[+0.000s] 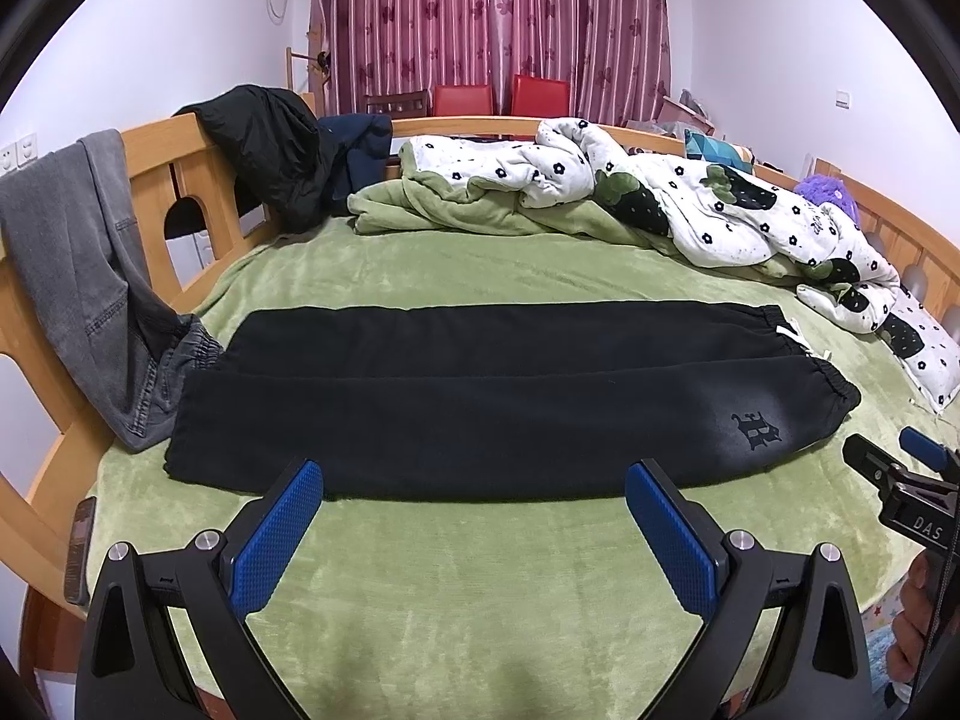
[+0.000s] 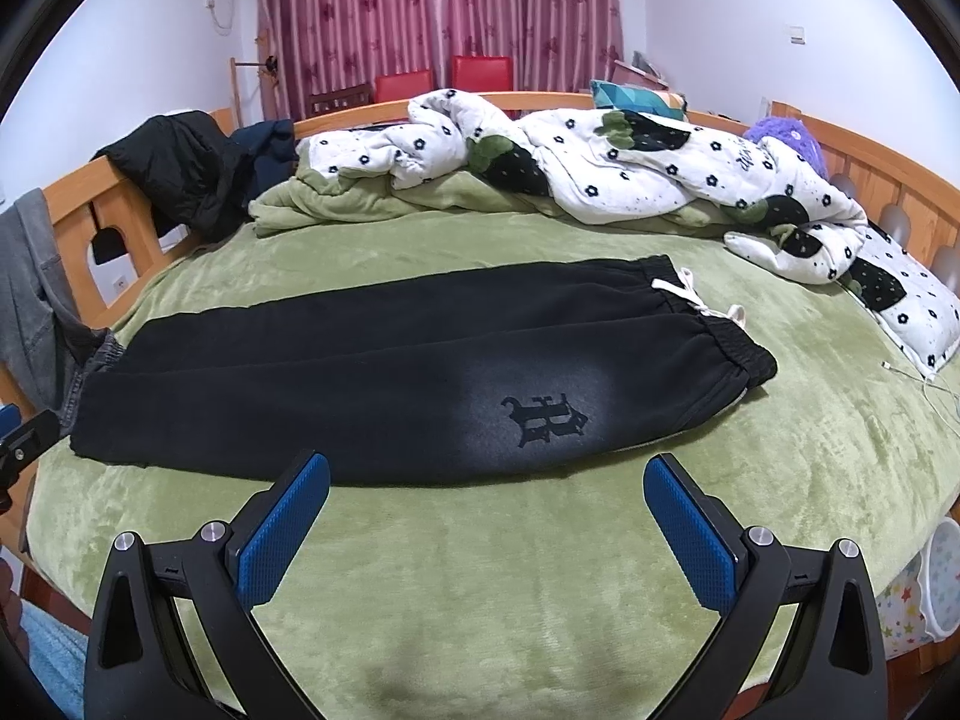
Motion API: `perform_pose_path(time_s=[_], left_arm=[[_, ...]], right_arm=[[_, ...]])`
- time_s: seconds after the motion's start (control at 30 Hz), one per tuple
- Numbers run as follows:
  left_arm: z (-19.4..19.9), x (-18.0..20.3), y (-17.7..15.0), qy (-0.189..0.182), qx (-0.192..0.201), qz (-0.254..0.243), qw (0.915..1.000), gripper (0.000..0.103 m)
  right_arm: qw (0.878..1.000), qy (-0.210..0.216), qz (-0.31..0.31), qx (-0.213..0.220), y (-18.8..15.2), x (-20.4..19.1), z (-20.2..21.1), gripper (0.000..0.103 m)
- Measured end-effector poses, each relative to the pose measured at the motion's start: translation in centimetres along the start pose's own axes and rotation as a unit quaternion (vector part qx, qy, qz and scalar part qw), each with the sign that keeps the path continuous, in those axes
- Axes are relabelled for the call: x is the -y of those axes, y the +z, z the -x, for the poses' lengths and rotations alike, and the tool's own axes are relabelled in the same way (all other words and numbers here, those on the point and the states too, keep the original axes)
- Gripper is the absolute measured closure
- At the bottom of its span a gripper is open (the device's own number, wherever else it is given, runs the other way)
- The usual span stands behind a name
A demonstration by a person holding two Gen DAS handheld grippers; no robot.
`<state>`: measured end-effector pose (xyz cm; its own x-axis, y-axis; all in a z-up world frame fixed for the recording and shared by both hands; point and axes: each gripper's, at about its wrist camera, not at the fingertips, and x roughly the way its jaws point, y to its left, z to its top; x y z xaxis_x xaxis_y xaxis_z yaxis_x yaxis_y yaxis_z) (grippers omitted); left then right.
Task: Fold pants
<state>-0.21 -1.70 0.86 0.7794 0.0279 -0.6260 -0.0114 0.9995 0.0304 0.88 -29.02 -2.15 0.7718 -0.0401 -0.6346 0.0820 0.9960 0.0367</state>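
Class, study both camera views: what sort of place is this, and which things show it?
Most likely a home bedroom: a wooden-framed bed with a green blanket, a rumpled floral quilt, and pink curtains behind.

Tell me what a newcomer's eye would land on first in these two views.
The black pants come first: laid flat and lengthwise across the green blanket, waistband and white drawstring to the right, a dark emblem on the near leg. Next, the left gripper and right gripper low in front, blue-padded jaws wide apart, holding nothing. Behind, a rumpled flowered quilt is heaped along the far side before pink curtains.
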Motion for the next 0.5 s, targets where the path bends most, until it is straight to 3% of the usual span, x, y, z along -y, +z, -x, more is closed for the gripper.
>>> perform_pose_path(time_s=[0.13, 0.23, 0.4, 0.5], left_arm=[[0.3, -1.2, -0.2, 0.017, 0.002, 0.003, 0.9999, 0.001], [-0.5, -2.7, -0.8, 0.024, 0.007, 0.017, 0.9995, 0.001], [-4.2, -5.7, -2.3, -0.001, 0.000, 0.047, 0.9989, 0.001], [-8.2, -8.0, -3.8, -0.008, -0.044, 0.079, 0.9959, 0.002]], right_arm=[[0.999, -0.019, 0.027, 0.009, -0.3, -0.2, 0.2, 0.000], [1.000, 0.007, 0.004, 0.019, -1.7, 1.5, -0.6, 0.000], [0.998, 0.008, -0.052, -0.024, -3.8, 5.9, -5.3, 0.000], [0.996, 0.005, -0.085, -0.032, -4.1, 8.4, -7.9, 0.004]])
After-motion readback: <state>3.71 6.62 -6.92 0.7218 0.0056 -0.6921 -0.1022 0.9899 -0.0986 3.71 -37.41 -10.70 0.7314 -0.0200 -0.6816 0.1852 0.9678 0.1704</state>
